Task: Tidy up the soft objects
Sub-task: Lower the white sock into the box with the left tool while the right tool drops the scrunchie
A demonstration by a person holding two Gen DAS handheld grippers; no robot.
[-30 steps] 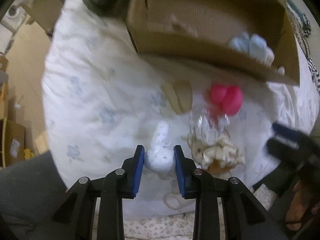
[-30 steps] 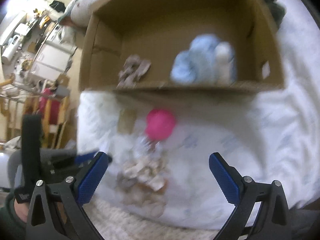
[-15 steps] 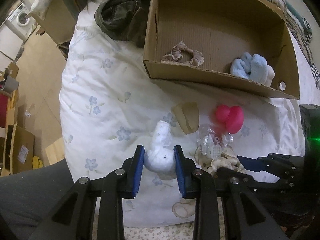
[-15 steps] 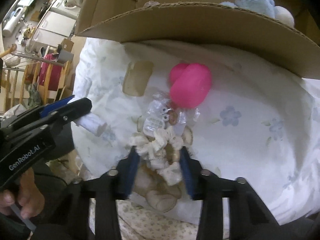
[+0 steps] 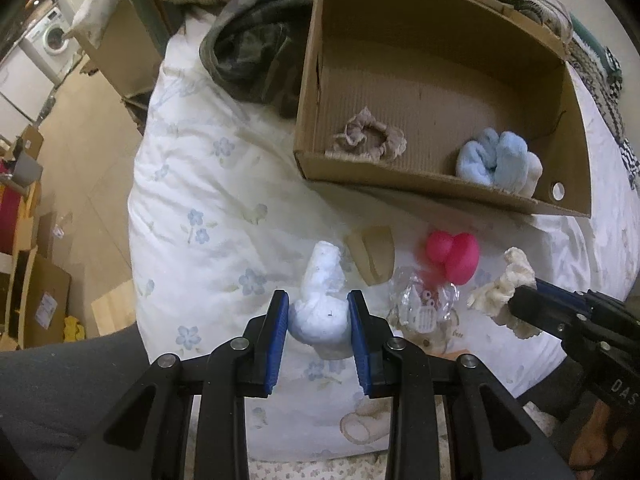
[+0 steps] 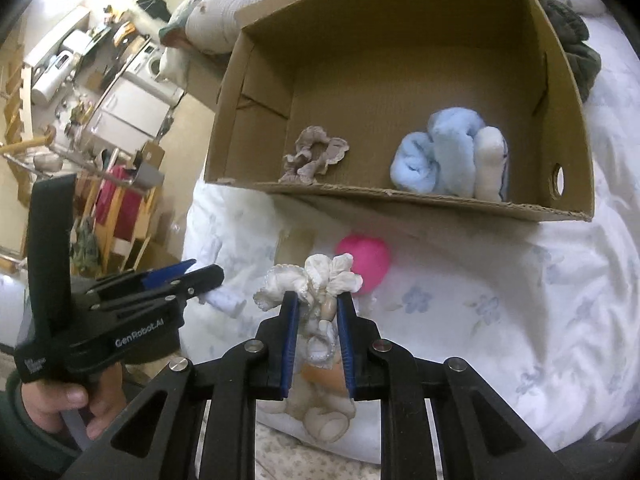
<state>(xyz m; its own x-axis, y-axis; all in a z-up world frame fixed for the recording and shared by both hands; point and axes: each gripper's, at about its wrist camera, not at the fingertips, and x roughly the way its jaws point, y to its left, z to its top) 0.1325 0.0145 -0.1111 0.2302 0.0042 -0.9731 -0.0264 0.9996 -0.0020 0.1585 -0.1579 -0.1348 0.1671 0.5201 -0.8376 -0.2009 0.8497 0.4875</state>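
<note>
The right gripper [image 6: 317,309], its jaws having just closed, pinches a cream scrunchie [image 6: 310,282] above the quilt [image 6: 480,320]. It looks light and floppy, so the bunched middle is the best place to hold. The left gripper [image 5: 319,320] squeezes a rolled white sock [image 5: 322,312], soft and springy. The cardboard box [image 5: 400,178] lies beyond.

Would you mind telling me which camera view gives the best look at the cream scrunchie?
The right wrist view: the cream scrunchie sits centred and close, pinched between the right gripper pads with its ruffles fanning above them. The left wrist view shows it only at the right edge, smaller and side-on, partly behind the gripper tip.
</note>
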